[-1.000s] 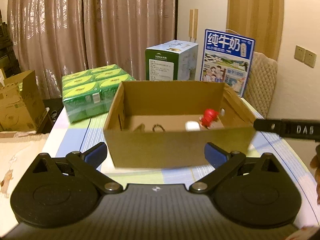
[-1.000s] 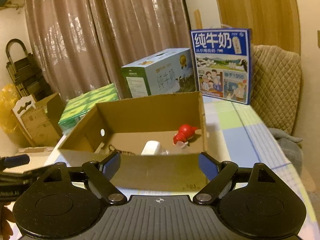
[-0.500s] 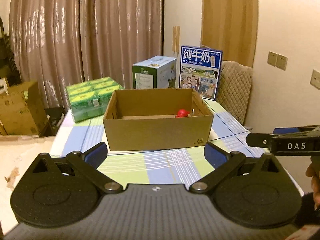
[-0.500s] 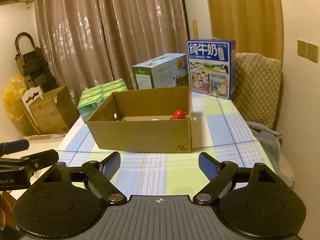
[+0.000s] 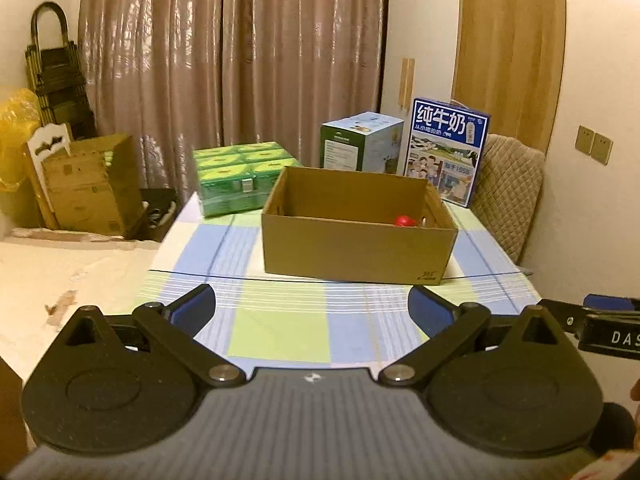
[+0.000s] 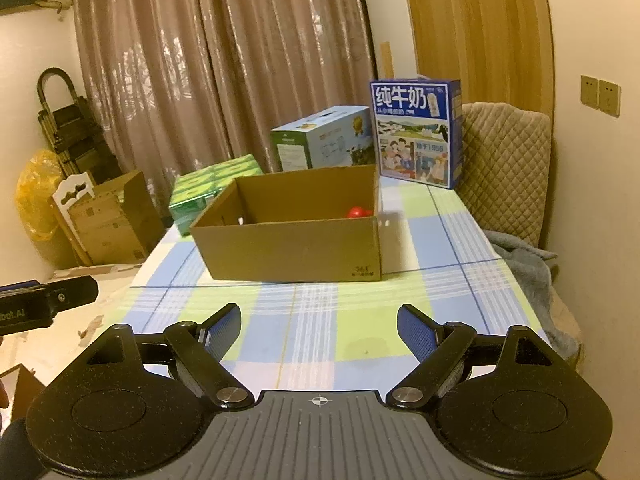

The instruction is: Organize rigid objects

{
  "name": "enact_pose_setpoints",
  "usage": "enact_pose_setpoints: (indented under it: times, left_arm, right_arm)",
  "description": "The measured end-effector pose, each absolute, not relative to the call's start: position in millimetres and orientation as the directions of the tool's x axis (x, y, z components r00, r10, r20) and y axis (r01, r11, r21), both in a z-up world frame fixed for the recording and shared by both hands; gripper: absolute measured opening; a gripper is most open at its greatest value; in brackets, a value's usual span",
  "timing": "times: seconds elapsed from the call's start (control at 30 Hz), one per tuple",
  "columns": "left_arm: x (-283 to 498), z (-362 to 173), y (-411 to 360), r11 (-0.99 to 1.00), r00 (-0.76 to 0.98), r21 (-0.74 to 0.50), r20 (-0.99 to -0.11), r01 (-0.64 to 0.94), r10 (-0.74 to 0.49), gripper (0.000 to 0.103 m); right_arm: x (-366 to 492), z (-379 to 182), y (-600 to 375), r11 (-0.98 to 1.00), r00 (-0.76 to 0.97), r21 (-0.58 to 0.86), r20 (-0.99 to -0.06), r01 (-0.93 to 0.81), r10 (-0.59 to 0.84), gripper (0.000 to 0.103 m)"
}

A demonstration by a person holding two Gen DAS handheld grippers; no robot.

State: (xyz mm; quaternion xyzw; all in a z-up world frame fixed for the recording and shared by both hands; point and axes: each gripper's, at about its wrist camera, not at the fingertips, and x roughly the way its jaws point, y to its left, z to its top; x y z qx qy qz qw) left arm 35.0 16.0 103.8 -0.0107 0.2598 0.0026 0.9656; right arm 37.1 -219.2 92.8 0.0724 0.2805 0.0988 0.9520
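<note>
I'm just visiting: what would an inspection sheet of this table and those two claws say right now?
Surface: checked tablecloth, bare in front.
Job's things: open cardboard box; red toy inside, at its right end.
Clutter: green packs, green-white carton, blue milk carton behind the box.
Claws: left claw and right claw open, empty, short of the box.
Cables: nothing seen.
Surroundings: curtains, quilted chair, floor boxes.

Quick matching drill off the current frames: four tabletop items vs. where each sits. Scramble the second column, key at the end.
1. red toy
2. green pack
3. blue milk carton
4. cardboard box

A. standing next to the quilted chair
B. middle of the checked cloth
C. inside the box
D. by the curtain, far left on the table

Pairs: 1-C, 2-D, 3-A, 4-B
</note>
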Motion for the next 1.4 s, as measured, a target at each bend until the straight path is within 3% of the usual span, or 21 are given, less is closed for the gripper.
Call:
enact_pose_setpoints:
  times: [0.23, 0.37, 0.53, 1.4]
  left_arm:
    - [24.8, 102.3, 7.4, 0.999, 0.855, -0.031, -0.518, 0.019, -0.032, 0.101]
    - [19.0, 100.3, -4.5, 0.999, 0.865, 0.042, -0.502, 0.032, -0.007, 0.102]
    - [19.9, 97.4, -2.1, 0.999, 0.857, -0.016, -0.515, 0.036, -0.039, 0.101]
    - [23.6, 88.8, 0.6, 1.000, 0.847, -0.003, -0.530, 0.029, -0.026, 0.101]
  right_arm:
    - [28.1, 93.4, -213.3, 0.966, 0.820, 0.202, -0.517, -0.163, 0.247, 0.082]
    - [24.7, 90.7, -212.1, 0.965, 0.815, 0.206, -0.523, -0.163, 0.250, 0.082]
    - [22.6, 89.0, -210.5, 0.965, 0.812, 0.203, -0.527, -0.166, 0.250, 0.082]
    - [19.6, 84.7, -204.3, 0.966, 0.804, 0.184, -0.538, -0.182, 0.254, 0.082]
